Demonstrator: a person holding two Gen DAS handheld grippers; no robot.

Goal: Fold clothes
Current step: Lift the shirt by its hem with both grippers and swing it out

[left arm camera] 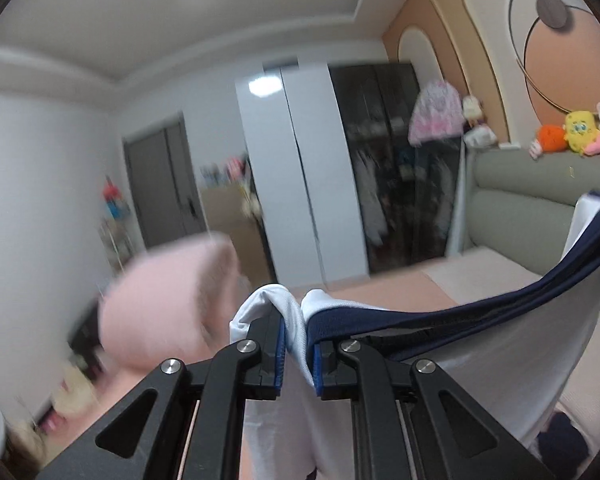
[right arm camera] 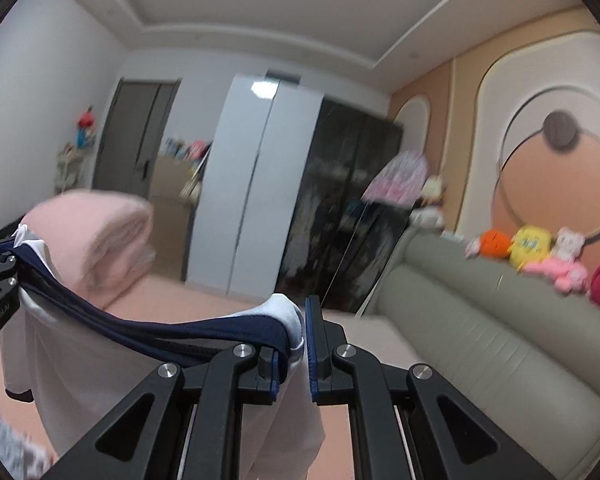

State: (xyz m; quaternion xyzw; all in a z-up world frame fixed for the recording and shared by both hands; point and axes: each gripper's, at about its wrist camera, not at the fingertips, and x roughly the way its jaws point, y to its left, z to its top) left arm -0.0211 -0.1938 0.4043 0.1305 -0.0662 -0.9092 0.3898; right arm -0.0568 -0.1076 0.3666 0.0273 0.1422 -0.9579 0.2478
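Pinching opposite ends of the white garment [left arm camera: 540,360] at its navy collar [right arm camera: 204,332], left gripper [left arm camera: 296,344] and right gripper [right arm camera: 304,344] risk slippage, since little cloth sits between the pads.
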